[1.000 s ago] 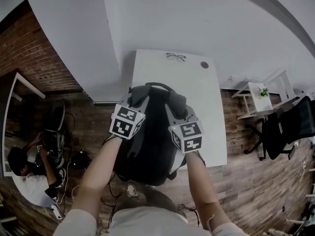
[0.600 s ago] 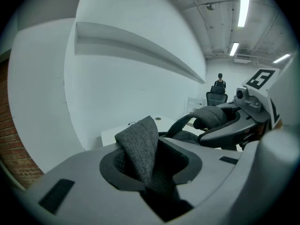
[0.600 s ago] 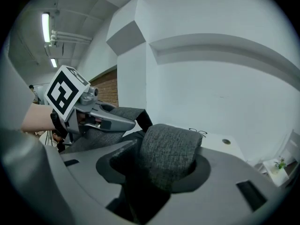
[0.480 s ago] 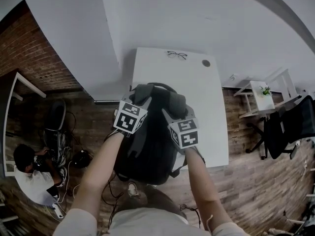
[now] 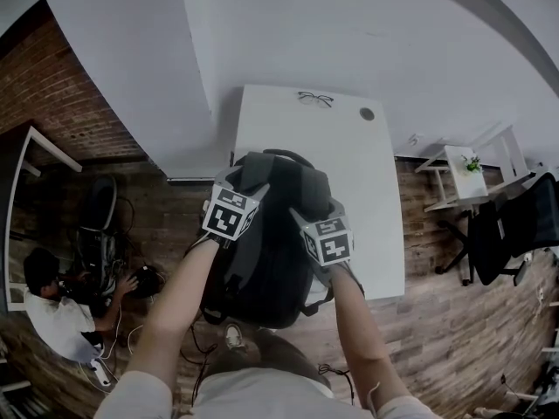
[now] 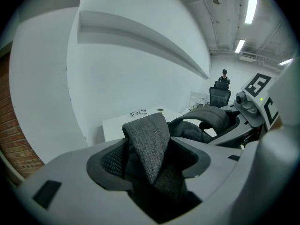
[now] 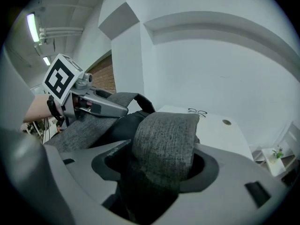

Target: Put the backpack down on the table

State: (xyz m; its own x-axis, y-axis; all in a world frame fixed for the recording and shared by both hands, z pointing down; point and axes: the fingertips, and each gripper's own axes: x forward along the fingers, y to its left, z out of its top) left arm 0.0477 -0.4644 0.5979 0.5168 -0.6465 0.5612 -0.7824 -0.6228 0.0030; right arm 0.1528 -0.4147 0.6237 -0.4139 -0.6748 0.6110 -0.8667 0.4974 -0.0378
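Note:
A dark backpack rests on the near end of the white table, its lower part hanging past the near edge. My left gripper is at its left grey shoulder strap and my right gripper at the right strap. Both pairs of jaws have just been opening. In the left gripper view the left gripper stands open with the strap loose between its jaws. In the right gripper view the right gripper is likewise open around its strap.
Eyeglasses and a round cable hole are at the table's far end. A person crouches on the floor at the left among cables. A black office chair and a small white stand with a plant are at the right.
Both grippers have sunk with the backpack toward the table. Their jaws have opened off the straps. The person on the floor has shifted.

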